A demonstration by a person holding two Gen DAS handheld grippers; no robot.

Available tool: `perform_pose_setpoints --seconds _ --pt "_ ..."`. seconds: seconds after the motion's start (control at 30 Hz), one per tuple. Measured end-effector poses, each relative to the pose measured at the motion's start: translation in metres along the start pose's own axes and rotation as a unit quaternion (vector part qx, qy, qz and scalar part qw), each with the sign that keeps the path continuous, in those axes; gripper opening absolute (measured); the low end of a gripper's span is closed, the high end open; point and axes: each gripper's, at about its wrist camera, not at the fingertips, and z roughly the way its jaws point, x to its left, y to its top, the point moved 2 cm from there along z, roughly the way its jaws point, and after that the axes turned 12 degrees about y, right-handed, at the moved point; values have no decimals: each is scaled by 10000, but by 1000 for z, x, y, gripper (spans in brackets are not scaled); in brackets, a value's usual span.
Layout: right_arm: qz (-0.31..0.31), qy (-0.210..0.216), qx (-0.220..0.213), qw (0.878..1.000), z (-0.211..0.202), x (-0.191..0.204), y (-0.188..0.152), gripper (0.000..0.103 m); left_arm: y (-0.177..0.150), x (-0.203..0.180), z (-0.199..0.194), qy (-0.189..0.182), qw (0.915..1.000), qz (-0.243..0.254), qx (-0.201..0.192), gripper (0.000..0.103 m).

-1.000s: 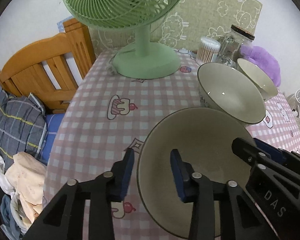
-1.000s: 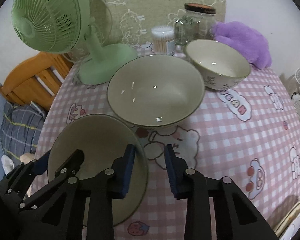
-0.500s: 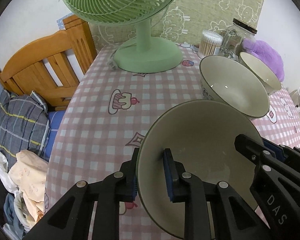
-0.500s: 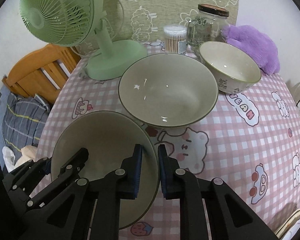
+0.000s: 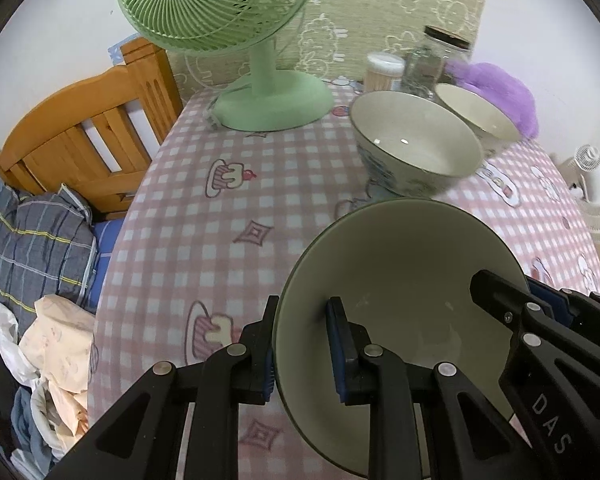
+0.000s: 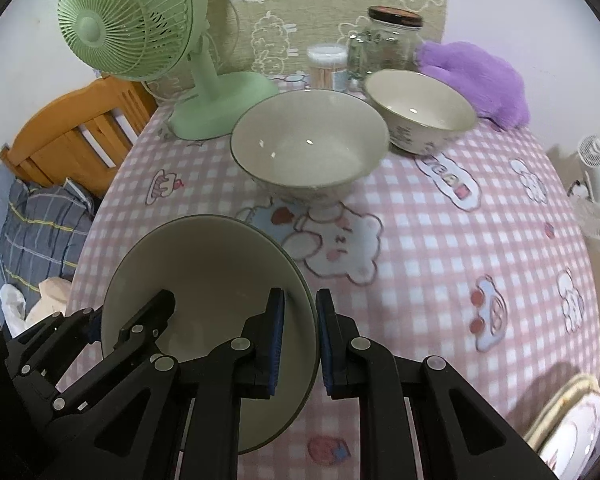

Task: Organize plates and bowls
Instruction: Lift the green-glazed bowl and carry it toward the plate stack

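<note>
Open checked worktop (image 6: 440,240) lies right of the large bowl (image 6: 308,148) and left of it toward the bed (image 5: 80,148). Obstacles at the far edge: green fan (image 6: 220,116), small bowl (image 6: 420,110), glass jar (image 6: 388,48), purple cloth (image 6: 484,80).

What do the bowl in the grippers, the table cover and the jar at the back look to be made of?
Held bowl: likely glazed ceramic, with a smooth cream surface and thin dark rim line.
Table cover: soft, fleece-like fabric, matte and slightly fuzzy, with a printed pink check.
Jar: clear glass, see-through with bright glints; its dark lid's material is unclear.
</note>
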Motion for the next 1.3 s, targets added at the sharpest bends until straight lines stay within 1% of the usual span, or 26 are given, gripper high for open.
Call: perform_pose_setpoints --seconds 0.23,0.47,0.63,0.87,1.17,1.3 --pt "226 -128 -104 9996 -31 -8 -30 19 -21 -12 -28 -157 9995 237 -127 20" --pt "404 -237 -134 9988 -61 -16 -60 19 -45 -25 -51 -244 9990 372 -86 21" --pt "449 -250 -75 9987 -77 -26 -81 19 -66 -38 -63 -279 9990 347 15 21" --pt "408 -114 115 9990 -92 -48 -112 19 -94 -60 -77 -156 9994 256 192 21" --pt "203 120 336 9992 -102 -64 -139 19 -121 -76 -89 88 9992 139 359 22" --pt "122 146 492 9986 -101 -68 -149 19 -132 -80 -87 116 9986 78 510 22"
